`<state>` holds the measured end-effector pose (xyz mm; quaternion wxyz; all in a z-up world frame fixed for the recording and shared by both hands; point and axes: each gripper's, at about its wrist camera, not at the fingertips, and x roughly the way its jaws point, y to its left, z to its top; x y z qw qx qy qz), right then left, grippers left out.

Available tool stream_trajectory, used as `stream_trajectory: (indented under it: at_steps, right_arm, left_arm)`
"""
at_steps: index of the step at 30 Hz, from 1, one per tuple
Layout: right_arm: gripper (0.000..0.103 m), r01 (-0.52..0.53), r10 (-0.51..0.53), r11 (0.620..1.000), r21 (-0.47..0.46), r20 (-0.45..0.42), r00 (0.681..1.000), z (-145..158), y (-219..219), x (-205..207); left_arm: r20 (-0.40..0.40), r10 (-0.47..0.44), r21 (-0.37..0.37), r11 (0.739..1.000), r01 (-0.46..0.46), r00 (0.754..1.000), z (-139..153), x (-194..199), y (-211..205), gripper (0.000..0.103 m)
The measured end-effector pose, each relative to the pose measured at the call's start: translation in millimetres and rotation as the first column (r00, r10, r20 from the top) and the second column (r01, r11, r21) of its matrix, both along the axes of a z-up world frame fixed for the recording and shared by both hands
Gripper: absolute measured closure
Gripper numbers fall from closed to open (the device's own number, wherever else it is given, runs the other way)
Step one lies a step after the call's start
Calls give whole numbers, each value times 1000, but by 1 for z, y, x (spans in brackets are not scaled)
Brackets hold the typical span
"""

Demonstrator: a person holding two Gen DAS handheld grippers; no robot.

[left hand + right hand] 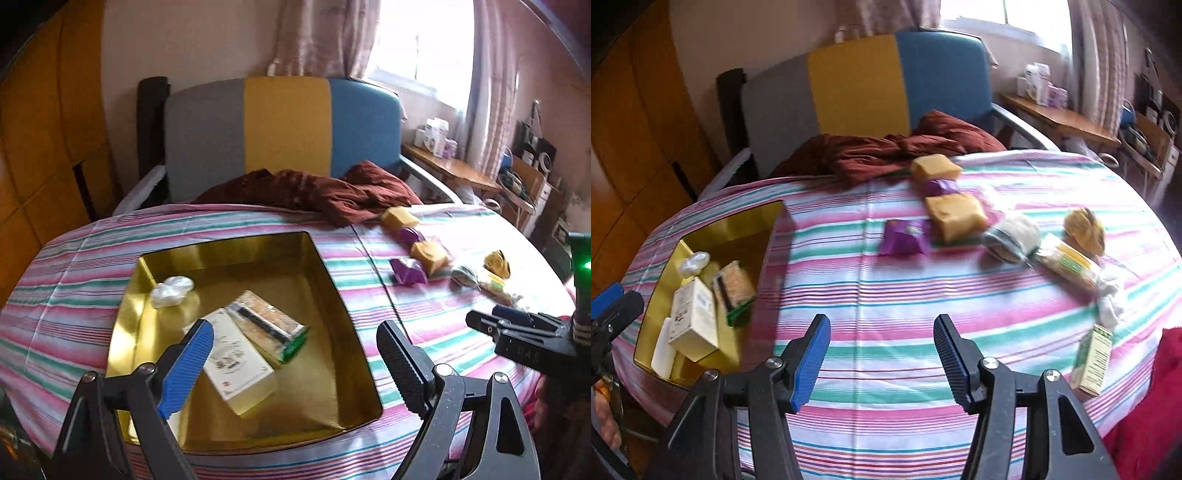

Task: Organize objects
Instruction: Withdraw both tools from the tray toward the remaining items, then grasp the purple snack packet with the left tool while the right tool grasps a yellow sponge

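A gold open box (236,254) sits on the striped cloth; inside lie a white carton (240,369), a cork-patterned pack with a green end (269,325) and a white plastic lump (171,291). My left gripper (295,343) hovers over it, open and holding nothing. My right gripper (881,332) is open above bare cloth, also holding nothing. Beyond it lie two yellow packets (955,214), purple packets (905,236), a grey-white pouch (1012,236), a long yellow-labelled pack (1067,266) and a crumpled yellow wrapper (1084,225). A small green-and-white carton (1093,362) stands to its right.
A dark red cloth (886,151) is bunched at the table's far edge, in front of a grey, yellow and blue chair (288,125). A wooden side table (447,166) with jars stands by the window. The gold box (731,232) is left of the right gripper.
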<state>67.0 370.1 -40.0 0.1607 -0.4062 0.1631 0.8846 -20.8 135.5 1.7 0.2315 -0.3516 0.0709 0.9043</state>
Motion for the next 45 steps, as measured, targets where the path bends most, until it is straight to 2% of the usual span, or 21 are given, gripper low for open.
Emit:
stream_trajectory:
  at_steps: [13,20,24,26,29,33,36,39,41,43,45]
  right_arm:
    - [44,80,-80,997,-9,-11,997,11,57,8]
    - [44,117,-118,993,-33,-11,993,12,90,8]
    - [44,104,-105,994,-42,-18,994,18,109,0]
    - [44,96,-98,993,-61,-26,995,21,120,-5]
    - [44,101,-104,991,-86,-35,994,25,137,-13]
    - [44,104,-108,989,-106,-35,993,24,158,-24]
    - [44,97,-101,988,-118,-28,995,20,167,-31]
    - [44,87,-90,988,-130,-18,996,13,174,-39]
    - [44,81,-83,987,-139,-13,996,10,178,-44]
    - [44,74,-76,988,-139,-7,997,7,182,-51]
    - [44,57,-58,989,-139,-6,998,6,186,-58]
  left_arm:
    - [7,-134,-69,989,135,991,-7,-11,66,13]
    - [37,-264,-142,953,267,964,-18,-30,115,13]
    - [77,-370,-183,908,378,926,-25,-47,151,14]
    - [67,-407,-221,884,411,911,-28,-53,168,14]
    - [65,-472,-268,841,471,879,-35,-63,192,17]
    - [109,-539,-328,774,542,835,-54,-80,219,24]
    - [168,-571,-349,728,590,804,-70,-93,233,26]
    - [214,-587,-355,698,622,781,-81,-102,246,28]
    - [223,-591,-369,685,628,775,-86,-106,254,28]
    - [197,-618,-408,654,637,761,-89,-105,264,28]
    - [207,-634,-416,633,653,746,-94,-107,273,29]
